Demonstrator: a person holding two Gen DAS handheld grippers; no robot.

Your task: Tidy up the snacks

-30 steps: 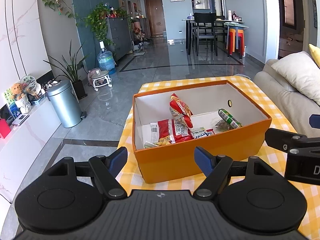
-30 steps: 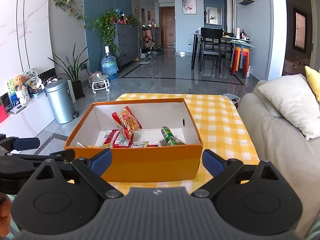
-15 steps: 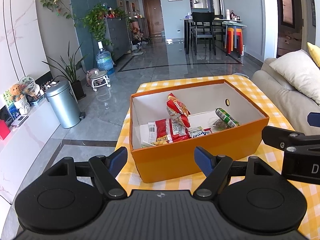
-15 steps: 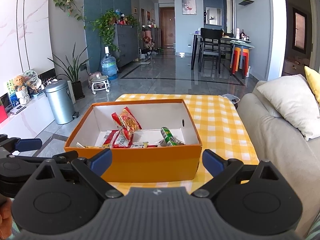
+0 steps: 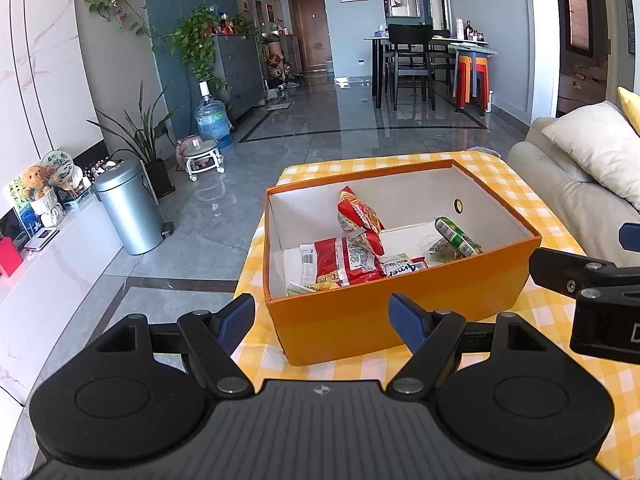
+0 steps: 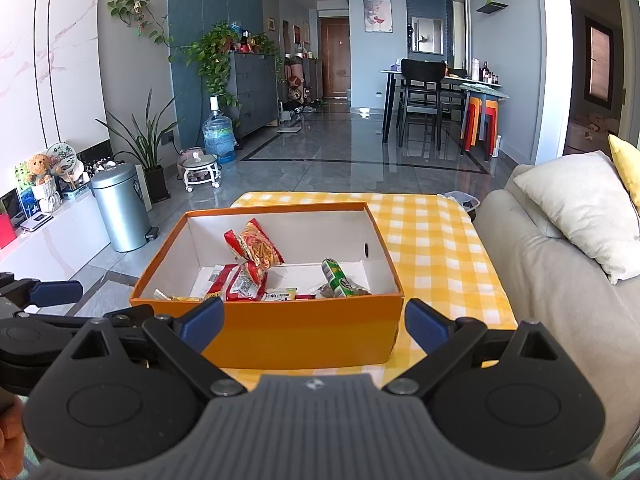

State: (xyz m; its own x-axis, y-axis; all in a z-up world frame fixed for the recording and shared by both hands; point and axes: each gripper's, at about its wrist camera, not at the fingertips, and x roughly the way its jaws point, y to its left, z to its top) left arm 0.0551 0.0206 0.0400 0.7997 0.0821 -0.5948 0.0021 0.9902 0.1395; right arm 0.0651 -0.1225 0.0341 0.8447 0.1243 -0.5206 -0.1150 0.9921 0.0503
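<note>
Item: snack packets, sitting loose in the orange box [image 6: 276, 336] on the yellow checked tablecloth [image 6: 436, 248]. Red packet [image 6: 256, 246] and green packet [image 6: 338, 276] are looking light, crinkly and slippery; pinching a sealed edge seems best. Left gripper [image 5: 322, 320] and right gripper [image 6: 314, 324] are hanging spread wide, holding nothing. Grey sofa [image 6: 552, 288] is standing just beside the table.

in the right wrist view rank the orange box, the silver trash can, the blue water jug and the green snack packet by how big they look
1. orange box
2. silver trash can
3. blue water jug
4. green snack packet
The jug stands farther off, so only apparent size counts.
</note>
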